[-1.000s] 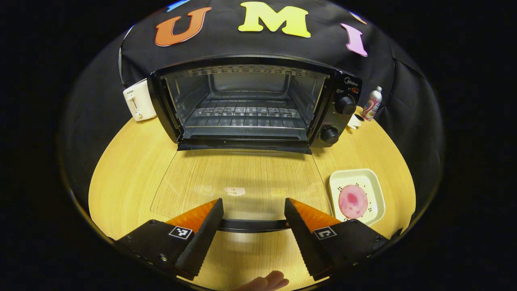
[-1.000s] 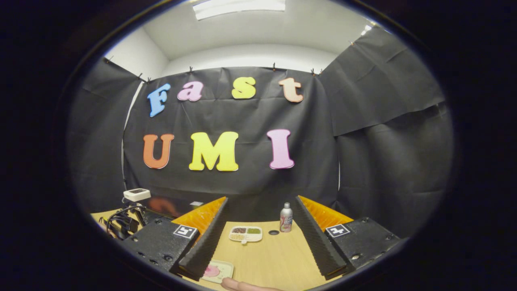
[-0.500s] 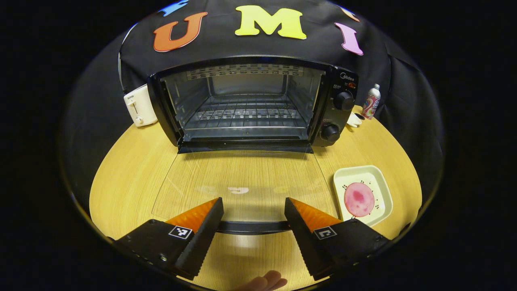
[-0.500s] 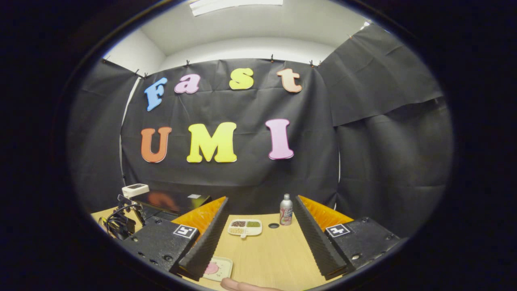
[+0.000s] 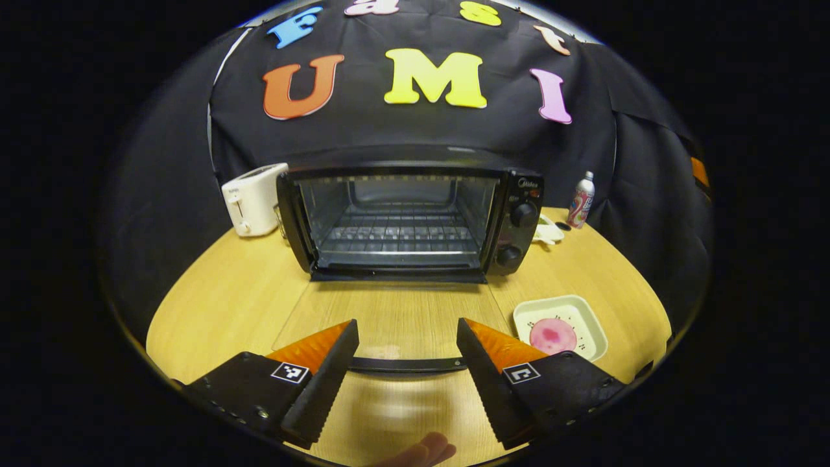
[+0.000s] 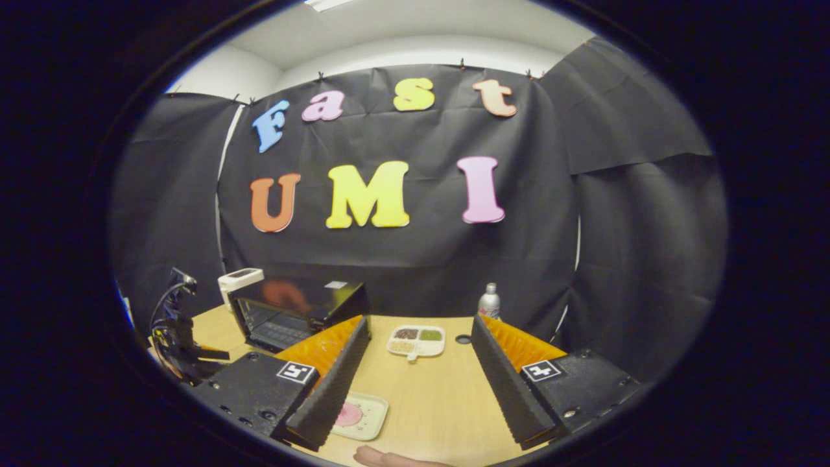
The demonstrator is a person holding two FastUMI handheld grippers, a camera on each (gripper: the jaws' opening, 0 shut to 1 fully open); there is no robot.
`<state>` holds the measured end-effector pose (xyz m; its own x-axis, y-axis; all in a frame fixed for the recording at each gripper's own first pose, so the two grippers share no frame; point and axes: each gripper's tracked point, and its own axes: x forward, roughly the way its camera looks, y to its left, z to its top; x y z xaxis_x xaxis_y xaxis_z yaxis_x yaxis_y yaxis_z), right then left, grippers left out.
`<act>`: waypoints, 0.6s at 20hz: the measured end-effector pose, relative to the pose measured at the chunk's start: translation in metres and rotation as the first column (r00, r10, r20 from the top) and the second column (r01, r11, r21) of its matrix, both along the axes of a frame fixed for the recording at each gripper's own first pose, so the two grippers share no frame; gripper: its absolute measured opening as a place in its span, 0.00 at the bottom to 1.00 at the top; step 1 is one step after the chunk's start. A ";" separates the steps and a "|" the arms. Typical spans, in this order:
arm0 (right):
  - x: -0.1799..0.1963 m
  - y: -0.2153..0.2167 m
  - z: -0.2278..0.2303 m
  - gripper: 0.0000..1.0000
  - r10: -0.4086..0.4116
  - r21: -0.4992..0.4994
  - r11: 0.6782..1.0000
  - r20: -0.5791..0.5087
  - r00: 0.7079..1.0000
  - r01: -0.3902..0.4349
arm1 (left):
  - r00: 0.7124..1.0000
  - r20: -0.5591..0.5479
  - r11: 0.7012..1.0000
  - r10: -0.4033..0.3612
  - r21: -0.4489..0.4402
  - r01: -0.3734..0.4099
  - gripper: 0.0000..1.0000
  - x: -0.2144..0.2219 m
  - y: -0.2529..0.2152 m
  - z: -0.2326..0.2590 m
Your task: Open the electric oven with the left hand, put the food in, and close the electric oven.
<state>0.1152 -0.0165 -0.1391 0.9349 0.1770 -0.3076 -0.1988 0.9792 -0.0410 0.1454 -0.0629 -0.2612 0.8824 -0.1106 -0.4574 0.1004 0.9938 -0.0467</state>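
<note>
On the table (image 5: 227, 305), right of the lowered glass door (image 5: 389, 318), your food (image 5: 552, 335) lay in a shallow tray (image 5: 591, 327): light, probably soft; you did best to grip the stiff tray rim. Oven (image 5: 402, 217) stood open (rack bare). Left gripper (image 5: 405, 353) and right gripper (image 6: 420, 383) were both spread, holding nothing. Toaster (image 5: 253, 198), bottle (image 5: 580, 200), snack dish (image 6: 416, 341) stood well apart.

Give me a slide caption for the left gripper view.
Open left tongs above the lowered glass door handle of the black electric oven; pink food on cream square plate nearby.
</note>
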 end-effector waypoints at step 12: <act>0.011 0.027 -0.180 0.92 0.101 0.083 0.995 -0.700 0.707 -0.059 | 0.896 0.419 0.989 0.148 -0.043 -0.143 0.92 -0.061 0.038 0.165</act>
